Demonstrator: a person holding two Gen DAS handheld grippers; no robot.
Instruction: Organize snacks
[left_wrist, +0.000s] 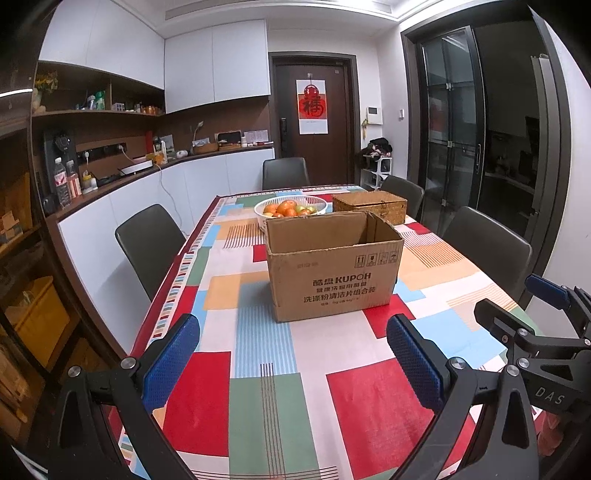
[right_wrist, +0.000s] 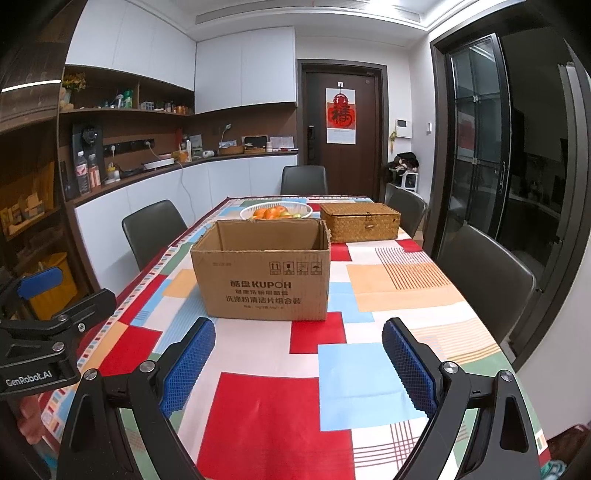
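Observation:
An open brown cardboard box (left_wrist: 332, 266) printed "KUPOH" stands mid-table on the colourful checked tablecloth (left_wrist: 269, 402); it also shows in the right wrist view (right_wrist: 264, 275). Its inside is hidden from here. No snacks are visible. My left gripper (left_wrist: 291, 363) is open and empty, held above the near end of the table, short of the box. My right gripper (right_wrist: 297, 363) is open and empty, beside the left one, also short of the box. The right gripper shows at the right edge of the left wrist view (left_wrist: 535, 325).
Behind the box sit a white basket of oranges and apples (left_wrist: 291, 209) and a closed woven wicker box (right_wrist: 360, 220). Dark chairs (left_wrist: 149, 243) stand along both table sides (right_wrist: 487, 273) and at the far end. A counter runs along the left wall.

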